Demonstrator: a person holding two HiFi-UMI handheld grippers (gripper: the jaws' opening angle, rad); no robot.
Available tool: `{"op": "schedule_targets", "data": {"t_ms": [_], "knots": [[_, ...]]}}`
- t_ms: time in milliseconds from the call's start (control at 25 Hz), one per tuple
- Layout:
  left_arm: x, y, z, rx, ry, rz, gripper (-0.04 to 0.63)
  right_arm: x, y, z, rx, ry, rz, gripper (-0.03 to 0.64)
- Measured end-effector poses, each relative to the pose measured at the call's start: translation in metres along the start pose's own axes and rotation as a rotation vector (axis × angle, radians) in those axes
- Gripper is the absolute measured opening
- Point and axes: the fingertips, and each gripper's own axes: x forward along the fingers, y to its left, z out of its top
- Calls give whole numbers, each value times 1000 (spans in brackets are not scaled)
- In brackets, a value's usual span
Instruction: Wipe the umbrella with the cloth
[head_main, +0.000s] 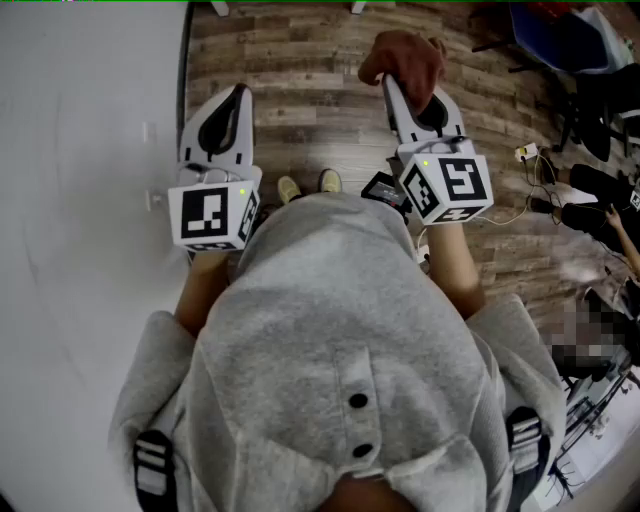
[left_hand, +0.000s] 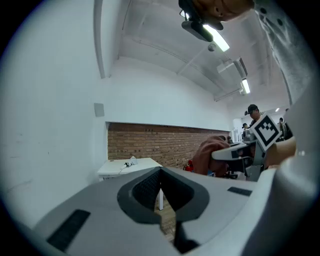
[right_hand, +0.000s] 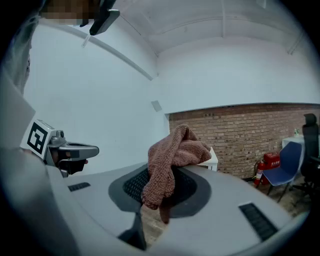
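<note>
A reddish-brown knitted cloth (head_main: 404, 55) hangs bunched from the tips of my right gripper (head_main: 396, 88), which is shut on it. In the right gripper view the cloth (right_hand: 175, 155) is pinched between the jaws of that gripper (right_hand: 161, 187) and drapes over them. My left gripper (head_main: 239, 95) is held level beside it at the left, shut with nothing in it. In the left gripper view its jaws (left_hand: 161, 175) meet, and the cloth (left_hand: 206, 152) shows off to the right. No umbrella is in any view.
I stand on a wooden plank floor (head_main: 310, 110) with a white wall (head_main: 80, 150) close on the left. Ahead are a brick wall (left_hand: 150, 142) and a white table (left_hand: 125, 166). A blue chair (right_hand: 289, 160), a fire extinguisher (right_hand: 259, 173) and cables (head_main: 530, 170) are at the right.
</note>
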Motion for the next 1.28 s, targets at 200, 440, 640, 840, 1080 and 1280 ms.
{"op": "schedule_targets", "data": {"t_ms": [200, 440, 640, 840, 1080, 1280], "knots": [[-20, 19, 3, -13, -17, 27, 15, 1, 21, 3, -9, -11, -20, 89], [-37, 41, 5, -11, -31, 31, 15, 9, 40, 3, 26, -35, -25, 89], [-51, 51, 0, -18, -23, 30, 15, 8, 57, 5, 44, -45, -23, 89], [-54, 56, 7, -12, -57, 18, 15, 11, 67, 9, 15, -43, -15, 89], [-66, 60, 3, -28, -75, 33, 15, 12, 83, 2, -5, -41, 7, 89], [-63, 64, 3, -19, -71, 32, 15, 20, 88, 3, -4, -36, 20, 89]]}}
